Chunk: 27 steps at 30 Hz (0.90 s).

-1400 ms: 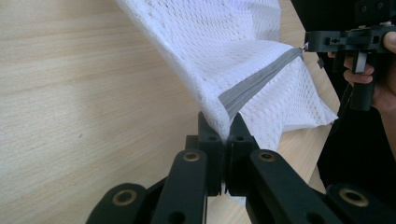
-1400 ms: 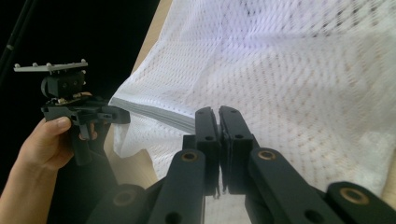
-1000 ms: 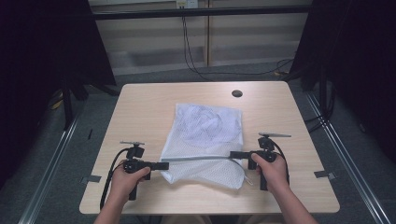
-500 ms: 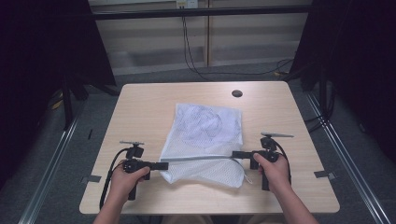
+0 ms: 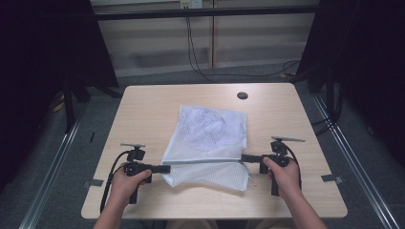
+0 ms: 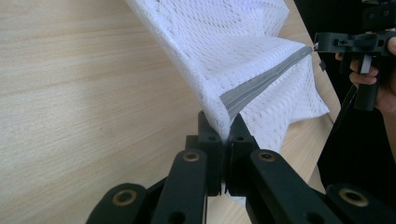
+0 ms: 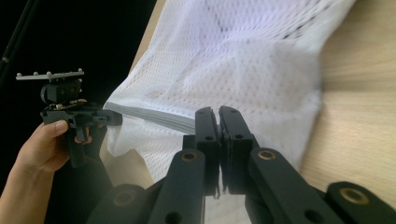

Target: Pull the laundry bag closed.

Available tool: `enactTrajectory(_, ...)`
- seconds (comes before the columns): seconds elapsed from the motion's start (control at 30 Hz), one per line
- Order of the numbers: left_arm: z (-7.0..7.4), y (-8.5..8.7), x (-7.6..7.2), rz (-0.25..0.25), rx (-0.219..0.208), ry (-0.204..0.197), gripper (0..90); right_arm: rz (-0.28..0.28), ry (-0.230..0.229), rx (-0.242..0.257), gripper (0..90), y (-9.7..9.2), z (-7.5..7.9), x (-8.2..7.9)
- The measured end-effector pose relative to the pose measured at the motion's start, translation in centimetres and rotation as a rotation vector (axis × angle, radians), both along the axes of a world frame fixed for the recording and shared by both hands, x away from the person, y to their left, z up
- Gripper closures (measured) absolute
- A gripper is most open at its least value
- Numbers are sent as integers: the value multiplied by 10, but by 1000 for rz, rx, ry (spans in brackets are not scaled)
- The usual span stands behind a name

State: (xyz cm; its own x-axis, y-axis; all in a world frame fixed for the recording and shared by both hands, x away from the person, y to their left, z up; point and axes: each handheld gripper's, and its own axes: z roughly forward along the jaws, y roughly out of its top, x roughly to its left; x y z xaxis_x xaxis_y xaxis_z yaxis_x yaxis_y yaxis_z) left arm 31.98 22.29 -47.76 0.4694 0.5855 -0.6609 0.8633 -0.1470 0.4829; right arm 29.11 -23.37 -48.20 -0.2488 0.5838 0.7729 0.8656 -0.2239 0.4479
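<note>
A white mesh bag (image 5: 210, 136) lies on the wooden table (image 5: 143, 114), its near part lifted and stretched between my two grippers. A grey zipper strip (image 5: 205, 161) runs taut along the lifted edge. My left gripper (image 5: 167, 168) is shut on the strip's left end, with the bag (image 6: 224, 42) and strip (image 6: 261, 84) rising from its jaws (image 6: 223, 122). My right gripper (image 5: 243, 157) is shut on the strip's right end. In its own view the jaws (image 7: 218, 114) are closed against the mesh (image 7: 243, 56), and the left gripper (image 7: 114, 116) is across the bag.
A small black round disc (image 5: 242, 95) sits near the table's far edge. Bare wood surrounds the bag on both sides. Dark curtains flank the table, cables (image 5: 196, 52) lie on the floor behind it, and metal rails (image 5: 353, 162) run along the sides.
My right gripper has shifted slightly to the right, drawing the zipper edge a little tauter. The left gripper has held still.
</note>
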Motion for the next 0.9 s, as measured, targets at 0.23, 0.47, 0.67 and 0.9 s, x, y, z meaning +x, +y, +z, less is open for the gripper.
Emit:
enactTrajectory(0.23,0,-2,1,-9,1,3,879,-10,-1,0,877,-5,1,-1)
enactTrajectory(0.47,0,-1,2,-8,-2,11,879,-29,-10,-10,877,-10,3,-3)
enactTrajectory(0.67,0,-3,1,1,-3,22,880,-34,-14,-9,878,-12,3,-4)
enactTrajectory(0.9,0,-3,1,-6,-2,19,880,-37,-14,-24,877,-13,4,-5)
